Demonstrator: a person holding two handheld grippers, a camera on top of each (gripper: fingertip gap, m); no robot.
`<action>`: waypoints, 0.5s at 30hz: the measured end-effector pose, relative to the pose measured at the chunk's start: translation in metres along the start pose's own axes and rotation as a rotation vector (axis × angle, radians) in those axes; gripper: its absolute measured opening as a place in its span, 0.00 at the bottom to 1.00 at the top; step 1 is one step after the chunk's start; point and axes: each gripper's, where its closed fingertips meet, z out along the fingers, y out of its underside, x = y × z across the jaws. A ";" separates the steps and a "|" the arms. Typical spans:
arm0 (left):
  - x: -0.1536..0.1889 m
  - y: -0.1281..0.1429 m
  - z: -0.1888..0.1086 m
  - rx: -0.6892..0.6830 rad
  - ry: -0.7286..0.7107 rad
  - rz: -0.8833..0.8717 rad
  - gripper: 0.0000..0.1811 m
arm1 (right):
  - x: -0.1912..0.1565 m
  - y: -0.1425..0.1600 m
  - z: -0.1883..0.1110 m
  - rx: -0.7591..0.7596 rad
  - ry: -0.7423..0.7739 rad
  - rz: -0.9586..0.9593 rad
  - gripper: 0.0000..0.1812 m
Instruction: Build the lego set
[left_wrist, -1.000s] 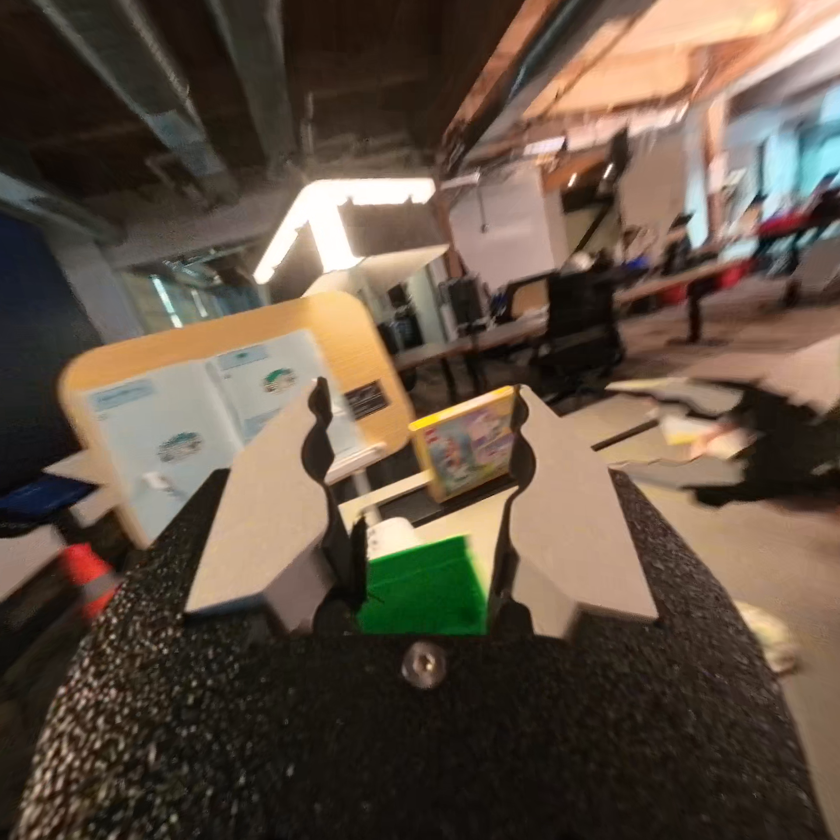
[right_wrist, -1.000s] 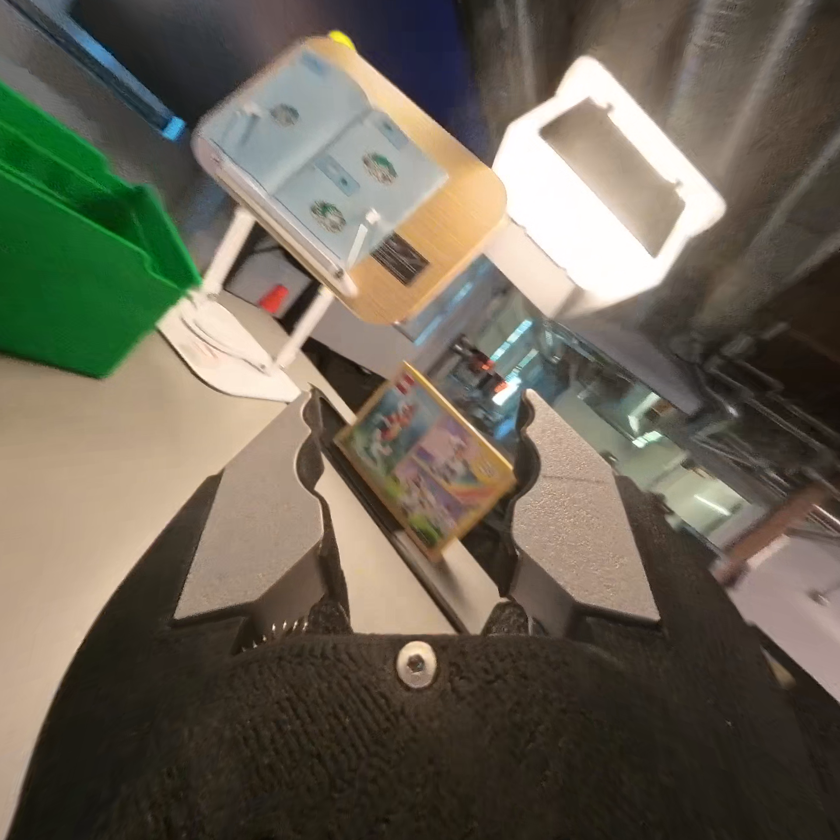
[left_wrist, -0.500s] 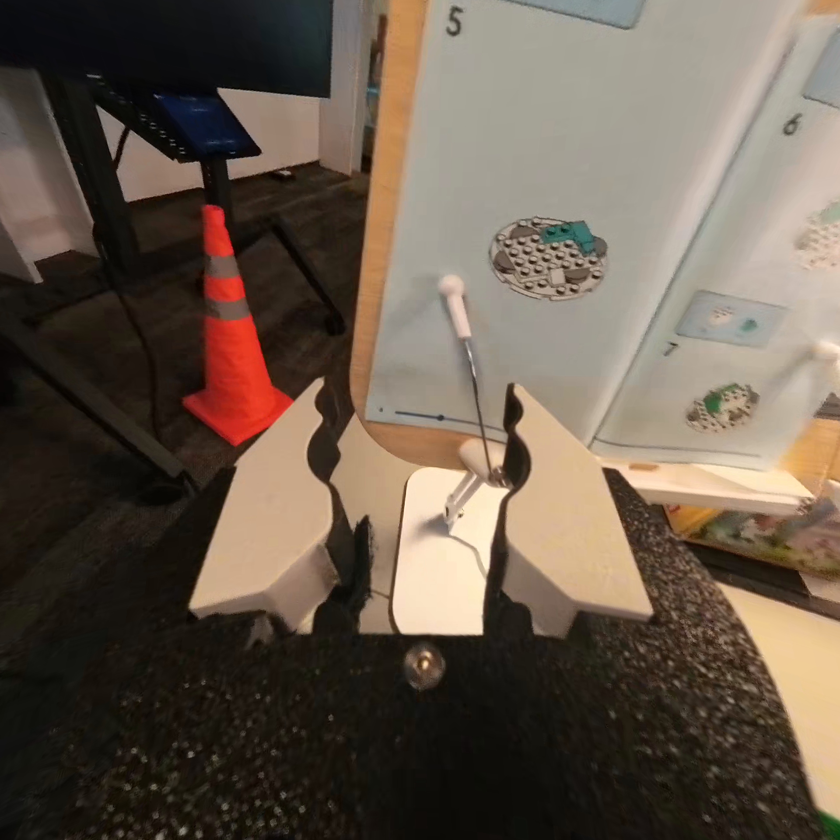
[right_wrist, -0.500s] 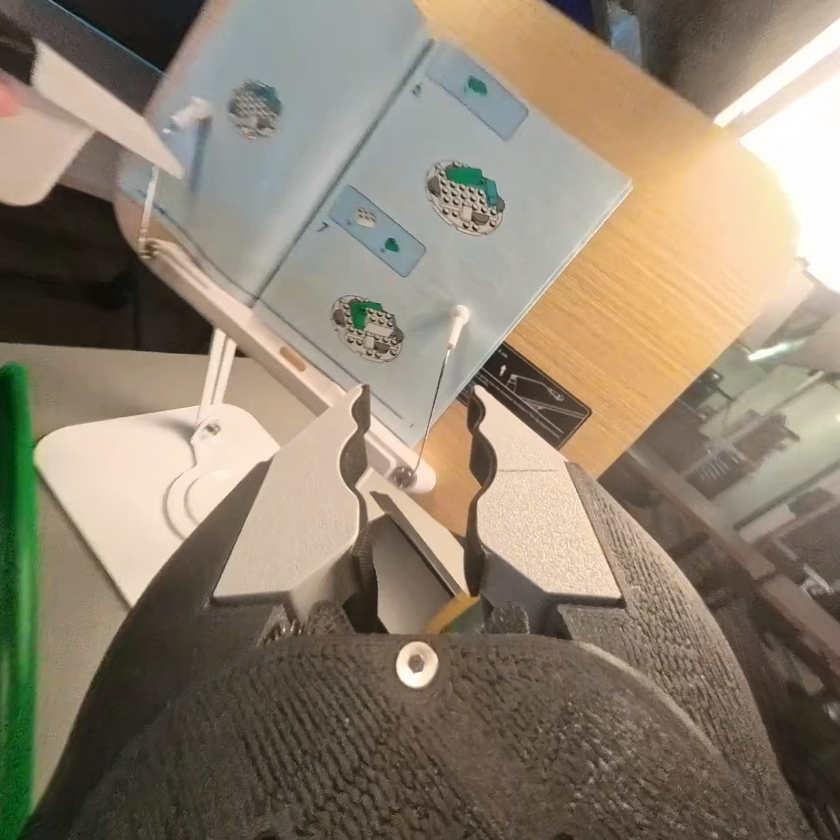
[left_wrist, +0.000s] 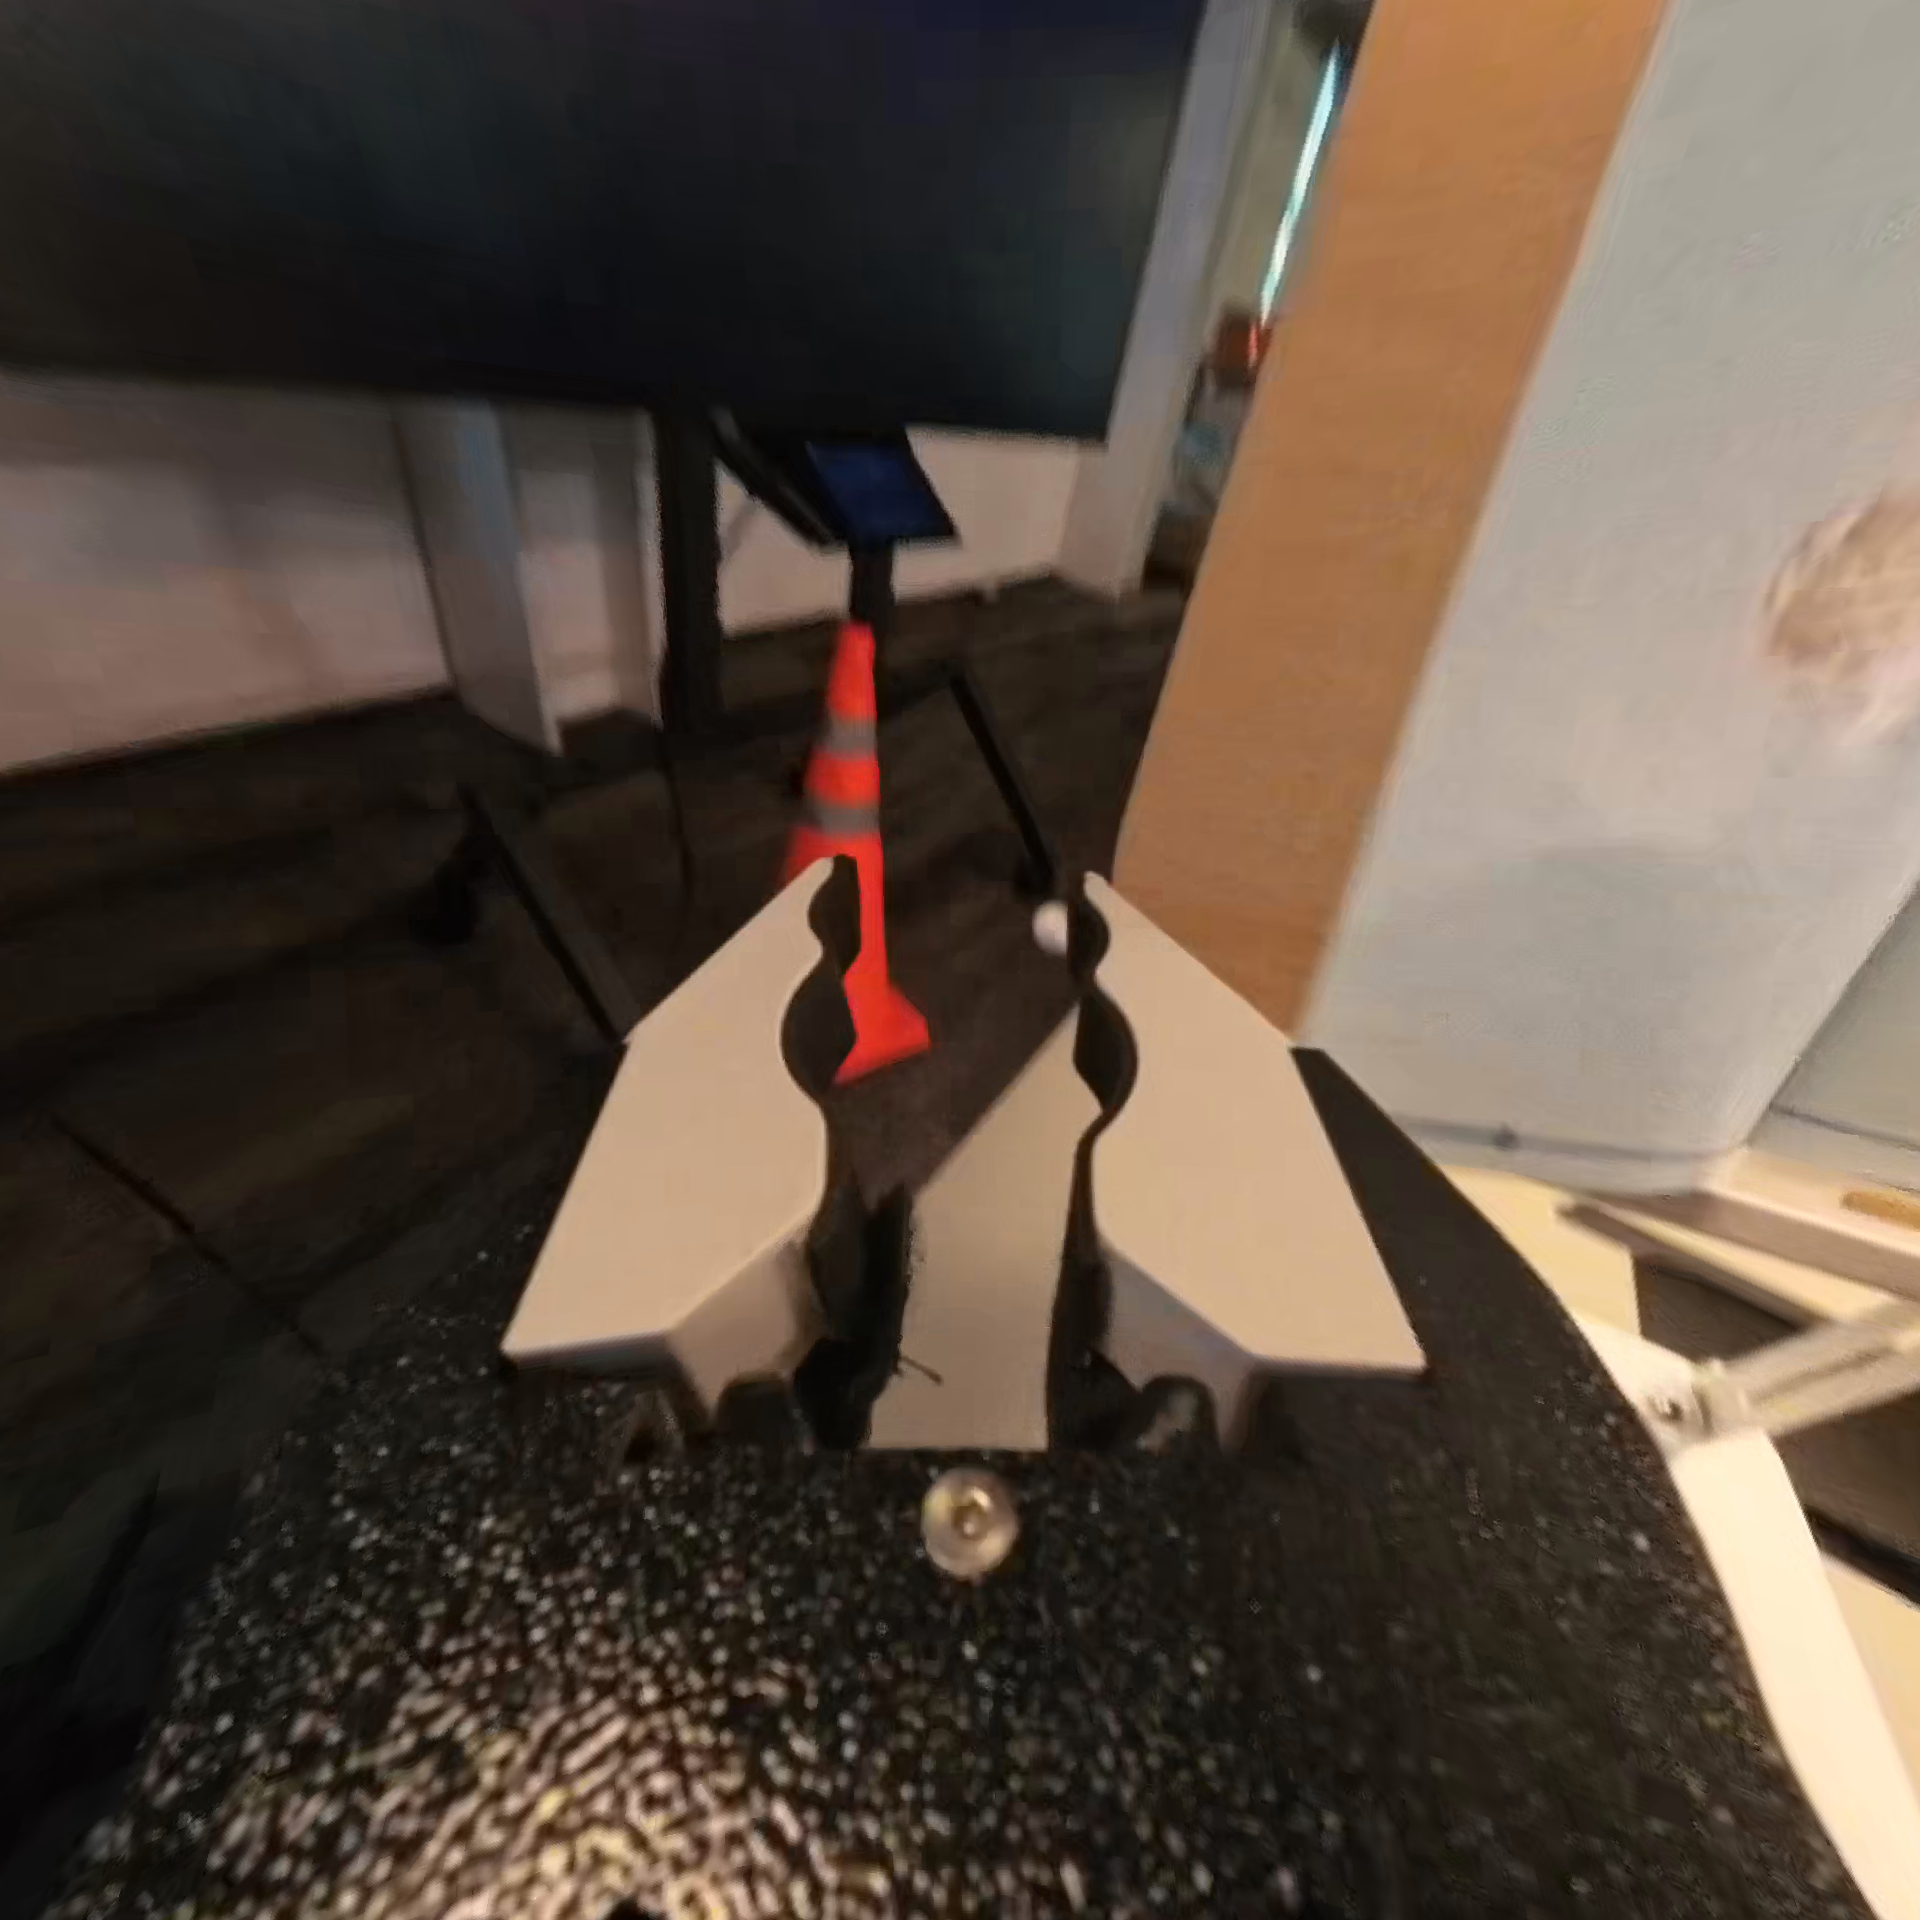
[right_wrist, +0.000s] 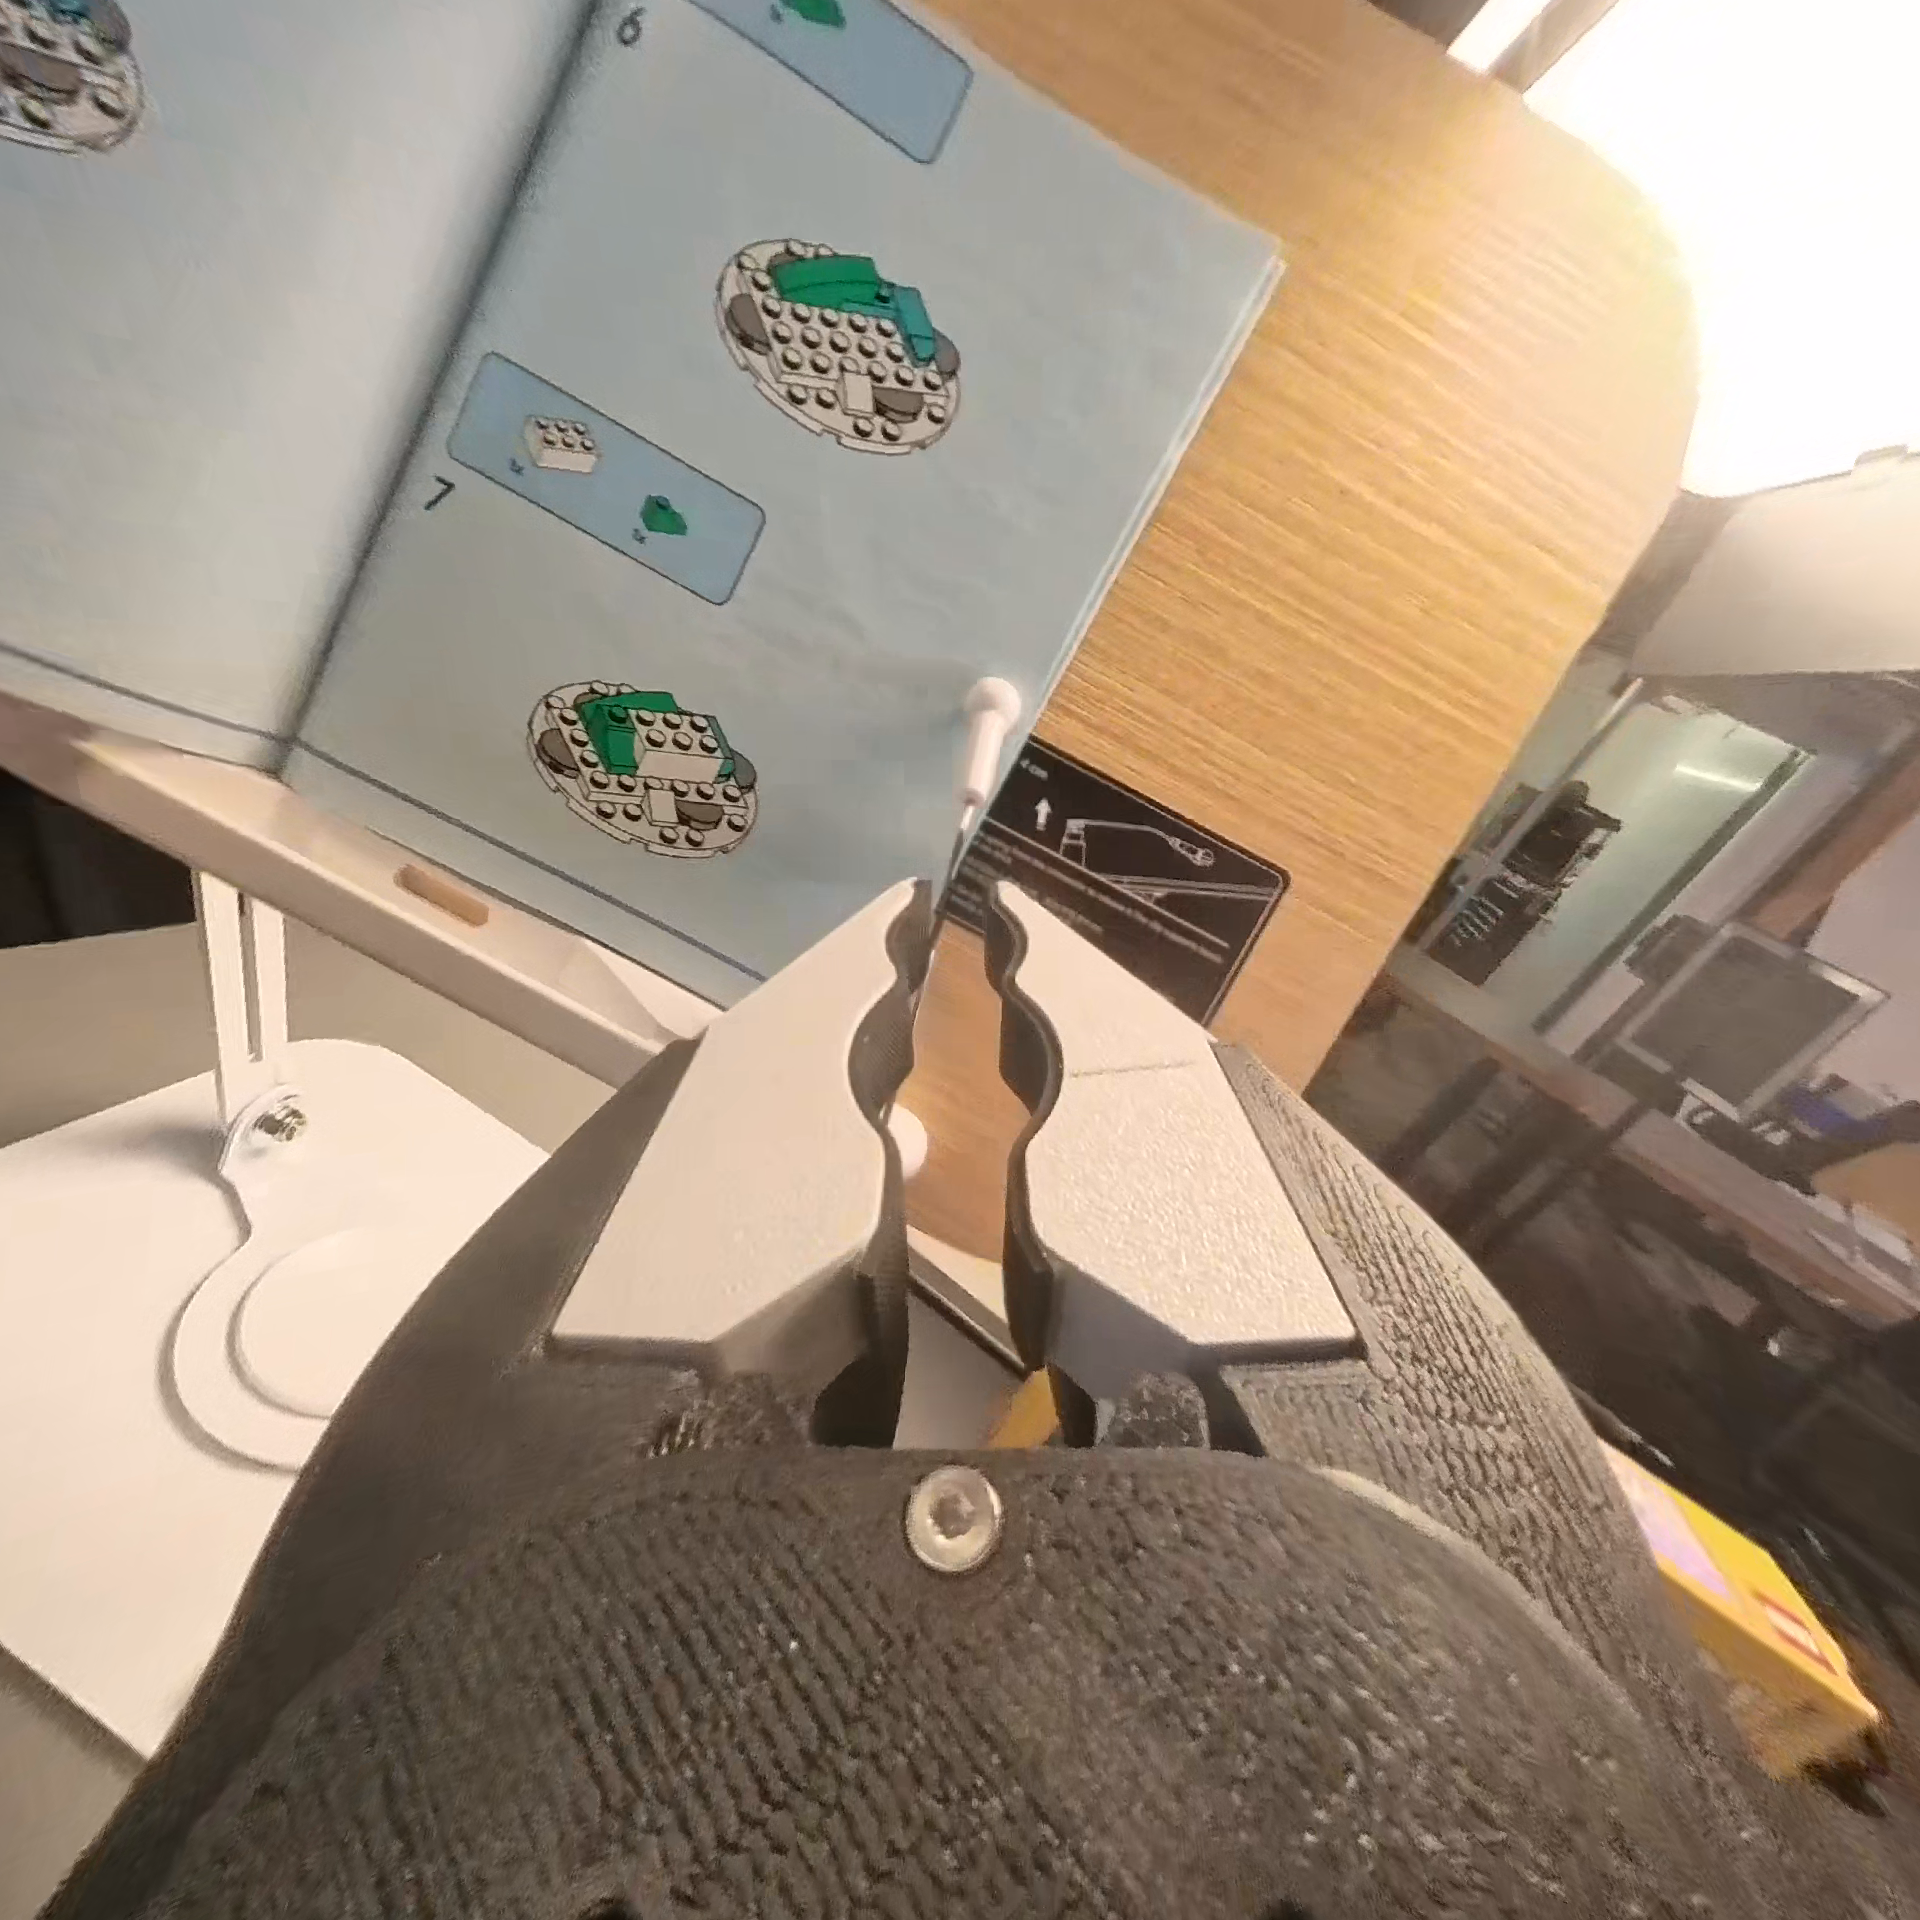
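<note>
in the left wrist view, far off on the dark floor stands an orange traffic cone (left_wrist: 854, 831), under a dark screen on a black stand (left_wrist: 686, 582). the left gripper (left_wrist: 956, 899) has its jaws apart with nothing between them; the cone shows through the gap. a small white ball tip (left_wrist: 1051, 928) sits just beside its right finger. to the right rises the wooden book stand (left_wrist: 1340, 499) with the pale blue instruction booklet (left_wrist: 1662, 623) on it, blurred here.

in the right wrist view, the stand's white base plate (right_wrist: 135, 1278) lies on the table at near left. above it the open instruction booklet (right_wrist: 644, 343) rests on the stand's white ledge (right_wrist: 343, 883), showing drawings of a round studded plate with green and white bricks. a white-tipped page holder wire (right_wrist: 982, 748) presses the right page's lower corner. the right gripper (right_wrist: 956, 899) is nearly closed, with a narrow gap, and the wire runs down between its fingertips; whether they touch it cannot be told. the wooden book stand (right_wrist: 1403, 520) continues to the right, bearing a black sticker (right_wrist: 1132, 904). at near right lies a yellow lego box (right_wrist: 1745, 1621).
</note>
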 end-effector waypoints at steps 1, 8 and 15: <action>0.000 -0.017 -0.013 0.101 -0.012 0.015 0.21 | 0.001 0.001 -0.001 0.002 0.007 0.016 0.03; 0.180 -0.080 -0.162 0.763 0.460 0.664 0.02 | 0.009 0.008 -0.005 0.005 0.056 0.168 0.02; 0.224 0.002 -0.083 0.255 0.449 0.869 0.14 | 0.026 0.032 -0.018 -0.045 0.129 0.355 0.05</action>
